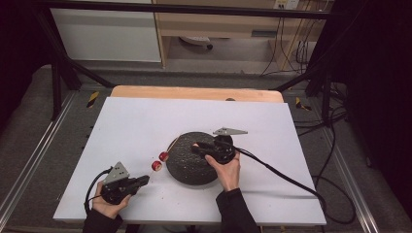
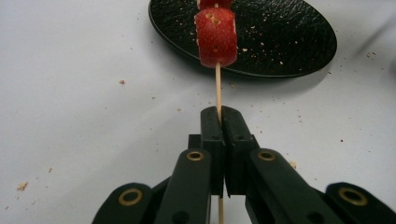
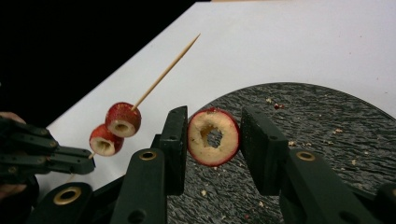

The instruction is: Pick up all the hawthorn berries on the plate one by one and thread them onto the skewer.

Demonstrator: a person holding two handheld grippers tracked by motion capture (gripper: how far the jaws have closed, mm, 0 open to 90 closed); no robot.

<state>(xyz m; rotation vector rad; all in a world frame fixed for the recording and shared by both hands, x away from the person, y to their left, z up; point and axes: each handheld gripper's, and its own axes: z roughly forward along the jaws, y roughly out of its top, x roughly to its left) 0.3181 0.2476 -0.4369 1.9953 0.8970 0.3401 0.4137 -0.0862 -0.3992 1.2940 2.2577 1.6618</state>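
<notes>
Right gripper (image 3: 212, 135): fingers closed on a cored hawthorn slice (image 3: 213, 136), held over the black plate (image 3: 327, 121) at its 12 o'clock edge. Left gripper (image 2: 220, 122): fingers fully pinched on the bamboo skewer (image 2: 217, 86), two hawthorn pieces (image 3: 115, 128) threaded, above the white surface (image 1: 136, 121). Risk: the tip missing the core hole would split the slice; too light a pinch lets the skewer swivel.

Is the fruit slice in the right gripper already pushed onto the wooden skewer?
No. The fruit slice sits between the right gripper jaws, apart from the skewer, which carries two other pieces.
</notes>
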